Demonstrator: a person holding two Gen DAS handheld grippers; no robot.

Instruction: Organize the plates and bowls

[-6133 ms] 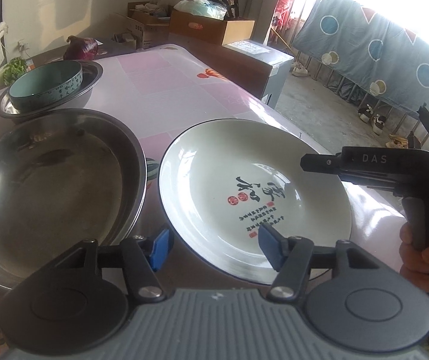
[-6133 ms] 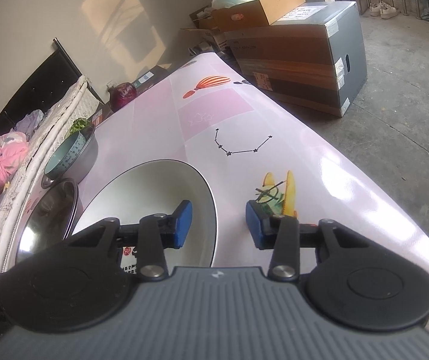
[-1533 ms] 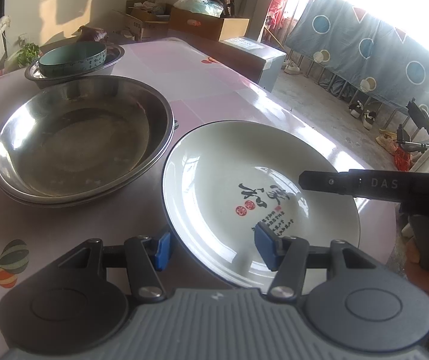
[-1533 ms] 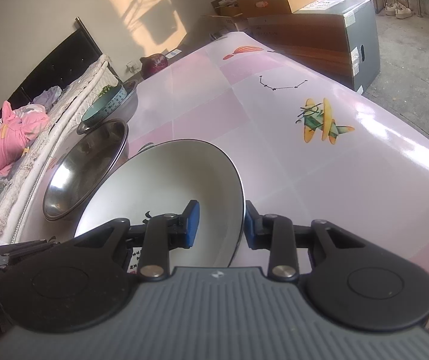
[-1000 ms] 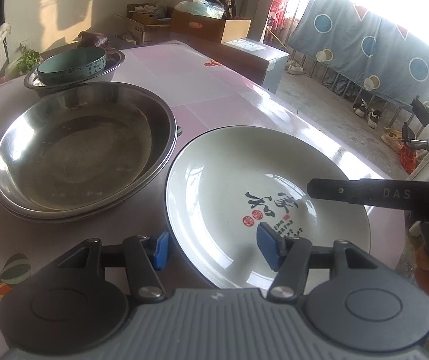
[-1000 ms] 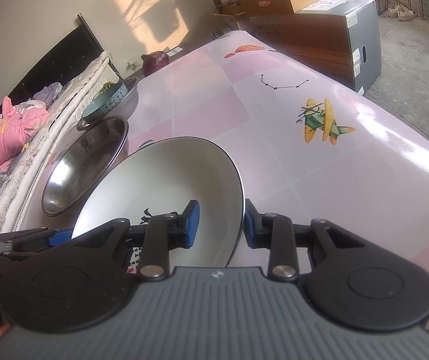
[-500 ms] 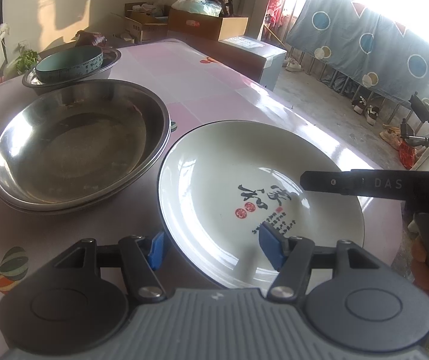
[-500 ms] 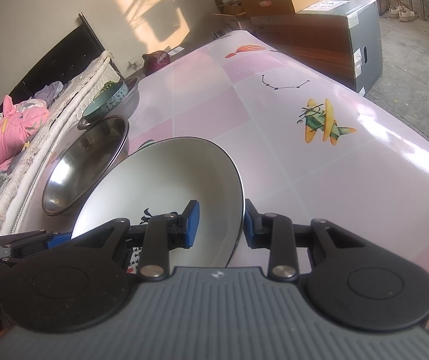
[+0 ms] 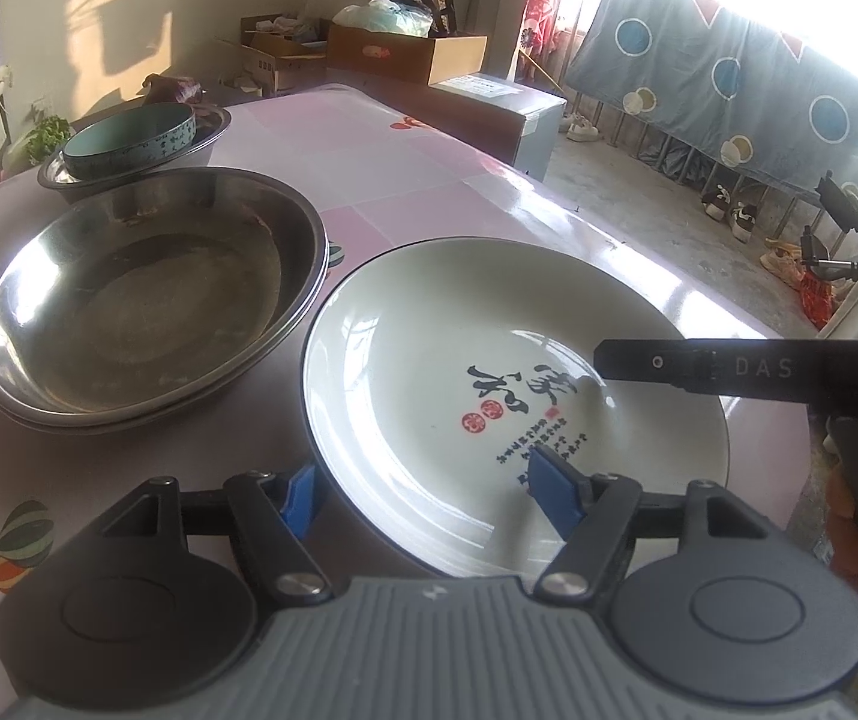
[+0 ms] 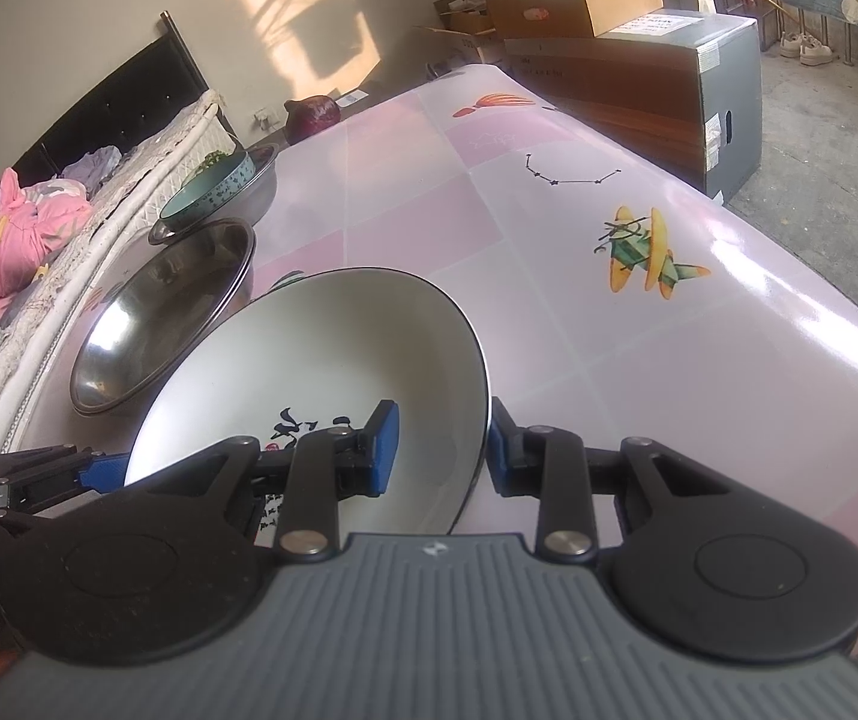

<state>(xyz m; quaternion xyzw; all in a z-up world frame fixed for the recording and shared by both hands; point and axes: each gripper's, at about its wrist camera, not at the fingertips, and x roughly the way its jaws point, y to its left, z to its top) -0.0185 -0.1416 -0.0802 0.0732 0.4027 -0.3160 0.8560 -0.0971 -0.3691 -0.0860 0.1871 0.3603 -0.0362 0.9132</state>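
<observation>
From the left wrist, the left gripper (image 9: pixel 429 489) is straddling the near rim of the white plate (image 9: pixel 429 360), its blue pads spread and clear of the rim; the jaws have just been opening. The plate is sitting on the pink table (image 9: pixel 429 162) just beside the steel basin (image 9: pixel 147 300); a teal bowl (image 9: pixel 129 141) is resting in a smaller pan (image 9: pixel 213 132) farther back.

From the right wrist, the right gripper (image 10: pixel 438 453) is pinching the plate's (image 10: pixel 309 360) rim, one pad inside, one outside. The basin (image 10: pixel 159 312) is lying to the left.
</observation>
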